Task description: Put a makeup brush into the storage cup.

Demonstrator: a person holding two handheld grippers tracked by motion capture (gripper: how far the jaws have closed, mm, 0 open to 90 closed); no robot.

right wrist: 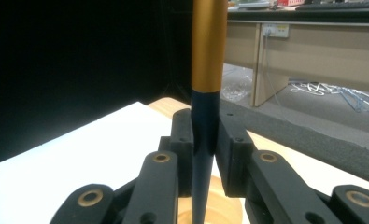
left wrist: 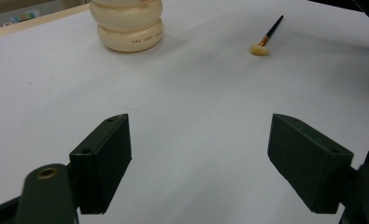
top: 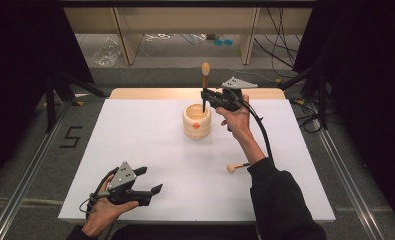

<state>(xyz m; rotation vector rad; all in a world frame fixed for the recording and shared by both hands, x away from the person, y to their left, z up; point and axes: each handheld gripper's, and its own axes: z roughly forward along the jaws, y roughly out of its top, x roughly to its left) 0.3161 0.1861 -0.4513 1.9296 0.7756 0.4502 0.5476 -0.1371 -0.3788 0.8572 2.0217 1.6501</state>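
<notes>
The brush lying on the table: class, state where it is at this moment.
In the high view the loose brush lies flat on the white table, right of centre, beside the person's right forearm and nearer the person than the cream pot.

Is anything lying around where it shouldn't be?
Yes, one small brush lies flat on the white table, away from the cream holder. The right gripper holds the other brush upright over that holder, bristles up. Nothing looks spilled or broken.

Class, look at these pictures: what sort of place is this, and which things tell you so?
Probably a lab or workshop set up for recording. A white table stands between black curtains, loose cables trail across the floor, and a workbench stands behind.
</notes>
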